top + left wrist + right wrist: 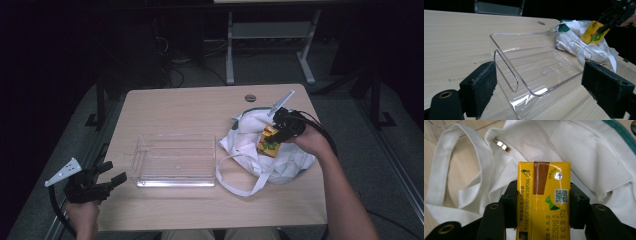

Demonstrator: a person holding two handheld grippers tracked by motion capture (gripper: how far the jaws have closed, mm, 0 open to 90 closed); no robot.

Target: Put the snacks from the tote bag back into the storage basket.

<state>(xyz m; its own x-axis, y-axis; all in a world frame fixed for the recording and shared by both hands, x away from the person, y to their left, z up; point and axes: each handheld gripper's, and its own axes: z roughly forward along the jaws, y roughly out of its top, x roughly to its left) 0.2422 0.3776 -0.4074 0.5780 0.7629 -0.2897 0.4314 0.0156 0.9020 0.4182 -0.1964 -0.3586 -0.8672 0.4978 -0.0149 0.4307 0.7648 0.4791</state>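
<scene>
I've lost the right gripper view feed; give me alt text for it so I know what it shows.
The right gripper is clamped on a yellow drink carton, its black pads pressing both narrow sides, with the carton's brown-taped top and foil straw spot facing the camera. Beneath lies a crumpled white cloth tote bag with long handles on the light wooden table.

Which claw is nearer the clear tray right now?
Left. The left claw sits open just off the clear tray's left end. The right claw is farther right, over the white bag, shut on the yellow carton.

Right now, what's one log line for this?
right tongs: shut on yellow drink carton | above white cloth bag | left tongs: open, by clear plastic tray
</scene>
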